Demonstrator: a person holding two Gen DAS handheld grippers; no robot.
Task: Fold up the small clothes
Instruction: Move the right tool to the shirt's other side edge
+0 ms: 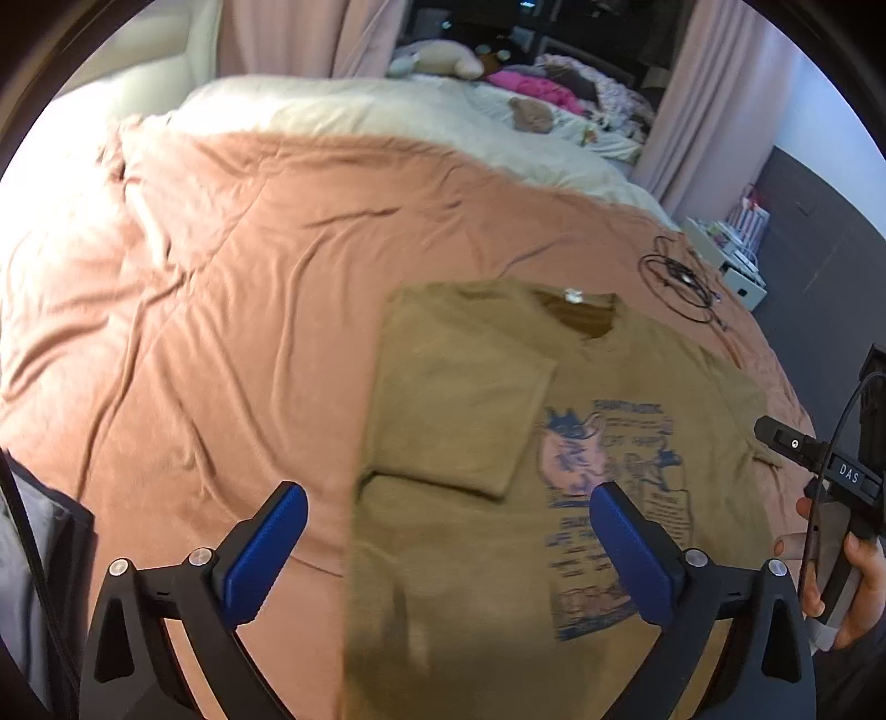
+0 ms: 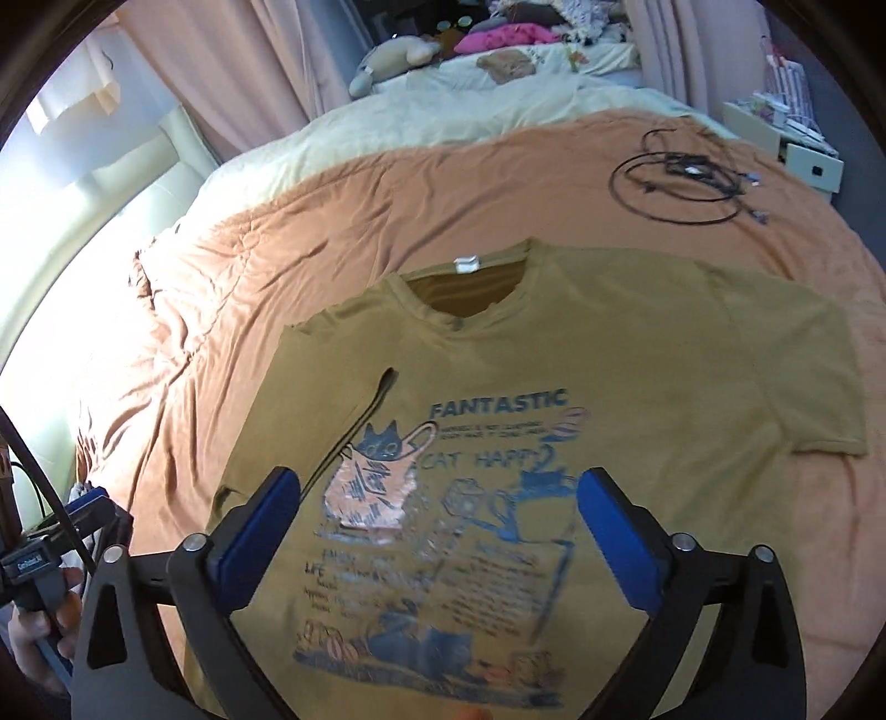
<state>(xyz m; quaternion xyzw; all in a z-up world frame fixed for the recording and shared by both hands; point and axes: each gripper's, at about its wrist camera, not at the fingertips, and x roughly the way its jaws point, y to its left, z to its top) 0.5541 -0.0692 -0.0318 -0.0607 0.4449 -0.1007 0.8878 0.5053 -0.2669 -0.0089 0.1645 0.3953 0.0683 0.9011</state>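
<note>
An olive-tan T-shirt (image 1: 487,421) (image 2: 637,360) with a blue cat print lies face up on the salmon bedspread (image 1: 221,277) (image 2: 360,210). Its left side and sleeve are folded in over the chest, while the right sleeve (image 2: 797,376) lies spread out flat. My left gripper (image 1: 448,531) hovers above the shirt's left edge, open, with nothing between its blue pads. Over the printed front, my right gripper (image 2: 437,520) is also open and empty. At the right edge of the left wrist view the right gripper (image 1: 775,435) shows in a hand.
A coil of black cable (image 1: 678,277) (image 2: 681,177) lies on the bedspread beyond the shirt's right shoulder. A cream duvet (image 1: 360,105), soft toys and a pink garment (image 2: 498,36) are at the far end. A white drawer unit (image 2: 786,144) stands off the bed's right side.
</note>
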